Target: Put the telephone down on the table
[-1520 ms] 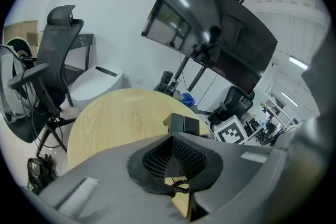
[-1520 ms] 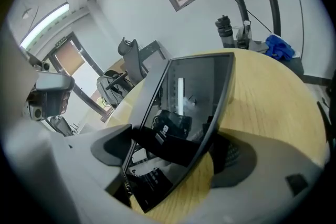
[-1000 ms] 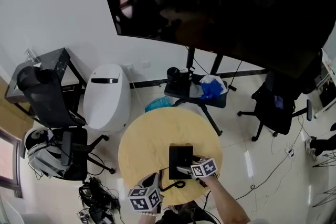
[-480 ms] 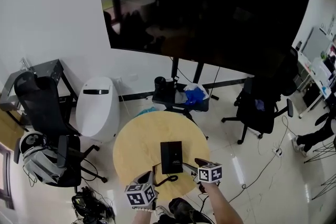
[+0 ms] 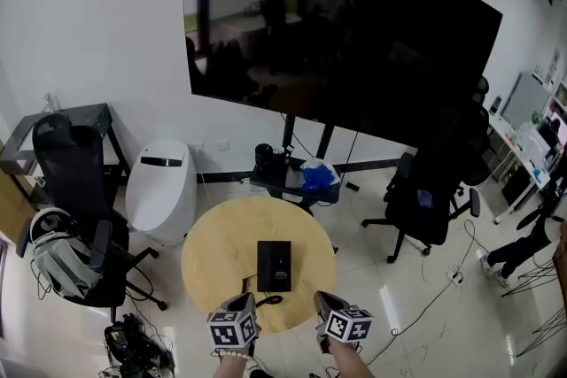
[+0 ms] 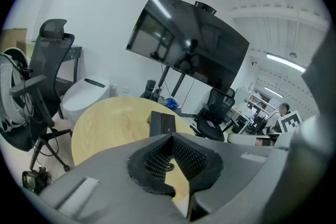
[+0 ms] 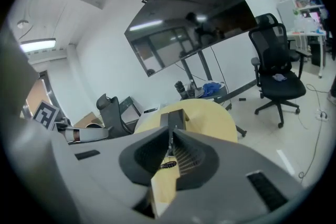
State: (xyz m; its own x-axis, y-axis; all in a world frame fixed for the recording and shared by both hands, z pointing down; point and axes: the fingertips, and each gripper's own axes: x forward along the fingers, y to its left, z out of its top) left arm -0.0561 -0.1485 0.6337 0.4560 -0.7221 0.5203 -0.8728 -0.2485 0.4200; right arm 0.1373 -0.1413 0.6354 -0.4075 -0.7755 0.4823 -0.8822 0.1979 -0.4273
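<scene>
A black telephone [image 5: 274, 265] lies flat on the round wooden table [image 5: 217, 248], its coiled cord [image 5: 266, 300] trailing toward the near edge. Both grippers hang at that near edge, apart from the phone. My left gripper [image 5: 245, 304] is shut with nothing in it; in the left gripper view its pads meet at a point [image 6: 170, 137] with the telephone [image 6: 163, 123] beyond. My right gripper [image 5: 324, 304] is shut and empty too, and in the right gripper view its tips [image 7: 169, 131] line up with the telephone [image 7: 175, 117] ahead.
A large dark screen [image 5: 337, 40] on a stand fills the far wall. A white rounded appliance [image 5: 161, 189] and a black office chair [image 5: 71, 181] stand at the left. Another chair [image 5: 425, 199] is at the right. A low stand with a blue cloth [image 5: 301, 177] sits behind the table.
My right gripper has left the telephone's near corner, risen, drawn back and shut. The left gripper has drawn back a little. The telephone stays on the table.
</scene>
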